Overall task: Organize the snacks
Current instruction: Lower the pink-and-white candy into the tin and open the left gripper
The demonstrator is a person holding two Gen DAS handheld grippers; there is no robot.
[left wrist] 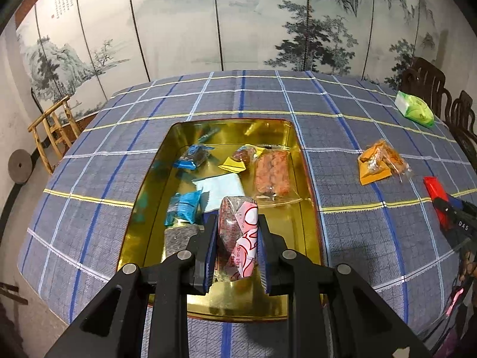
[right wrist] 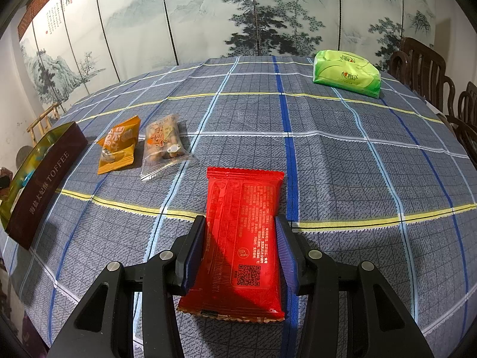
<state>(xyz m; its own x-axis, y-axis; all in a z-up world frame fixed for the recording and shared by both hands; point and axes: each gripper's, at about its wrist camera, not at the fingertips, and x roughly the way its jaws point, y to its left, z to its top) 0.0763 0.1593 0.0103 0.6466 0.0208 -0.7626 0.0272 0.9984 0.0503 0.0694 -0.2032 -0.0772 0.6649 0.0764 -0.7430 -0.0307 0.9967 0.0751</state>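
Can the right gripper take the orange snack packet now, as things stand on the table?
Probably not yet. The right gripper is closed on the red packet, so its fingers are occupied. The way to the orange packet on the tablecloth looks free otherwise.

left hand-held gripper | right hand-held gripper | black frames | silver screws | blue pads

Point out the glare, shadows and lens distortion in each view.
Left wrist view: the gold tin mirrors the wrapped snacks on its shiny walls; the table edges bow outward and the corners go black. Right wrist view: glare streaks the red packet, the tongs cast a dark shadow on the checked cloth, and the screen panels curve.
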